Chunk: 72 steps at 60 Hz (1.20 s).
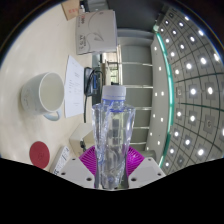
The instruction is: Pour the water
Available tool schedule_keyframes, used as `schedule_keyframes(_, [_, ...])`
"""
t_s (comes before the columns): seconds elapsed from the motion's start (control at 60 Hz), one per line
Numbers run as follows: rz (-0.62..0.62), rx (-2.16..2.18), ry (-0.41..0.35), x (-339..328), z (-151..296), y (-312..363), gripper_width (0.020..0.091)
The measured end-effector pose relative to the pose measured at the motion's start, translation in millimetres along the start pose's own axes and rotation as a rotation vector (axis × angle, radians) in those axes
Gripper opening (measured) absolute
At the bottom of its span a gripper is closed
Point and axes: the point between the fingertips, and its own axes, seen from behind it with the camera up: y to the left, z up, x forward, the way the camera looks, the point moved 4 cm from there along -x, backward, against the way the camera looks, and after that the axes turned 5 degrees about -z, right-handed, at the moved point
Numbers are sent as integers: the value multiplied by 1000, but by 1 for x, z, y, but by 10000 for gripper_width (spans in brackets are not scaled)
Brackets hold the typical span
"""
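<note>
Gripper (113, 165): its 2 fingers sit low in the view, each with a magenta pad (93, 160) on the inner face. A clear plastic bottle (113, 135) stands upright between the fingers, and both pads press against its lower body, 1 on either side. The gripper is therefore clamped on the bottle. The pad colour shows through the transparent wall at the bottle's base.

Bottle: ribbed, see-through, with a white cap (114, 93) seated on the neck. It rises straight up from the fingers. The water level inside cannot be determined.

Surface: a white table (50, 125) lies beneath and beyond the fingers. A white mug (43, 93) stands on it to the left of the bottle, apart from it, with its opening visible. Nearer the gripper, just beside the left finger, lies a small round red object (39, 153), flat on the table; its nature cannot be determined.

Background: beyond the mug, sheets of paper (76, 72) lie on the table, and a white box or device (96, 33) with faint printing stands farther back. To the right of the bottle, a curved panel with rows of small lights (190, 70) and a green edge strip runs alongside.
</note>
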Motion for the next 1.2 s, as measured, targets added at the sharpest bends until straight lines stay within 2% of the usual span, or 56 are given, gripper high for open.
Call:
schedule_keyframes(0.217, [150,678,36,-24,-3,-20,332])
schedule_keyframes(0.467, [338,1254,94,-26,-14,23,332])
schedule_keyframes(0.8, [447,1414,110,-13,-30,106,345])
schedule_keyframes(0.833, [416,1429,74,-13,-29,101,348])
schedule_keyframes(0.883, [408,1425,59,-11,-31,103,364])
schedule_keyframes(0.983, [398,1468,61,-17,-34,103,434])
schedule_keyframes(1.067, [410,1463,70,-18,-35,104,520])
schedule_keyframes(1.1, [429,1455,91,-20,-35,108,595])
schedule_keyframes(1.15, [462,1444,126,-21,-35,113,840])
schedule_keyframes(1.167, [470,1444,137,-23,-35,114,868])
schedule_keyframes(1.2, [480,1444,168,-26,-37,115,824])
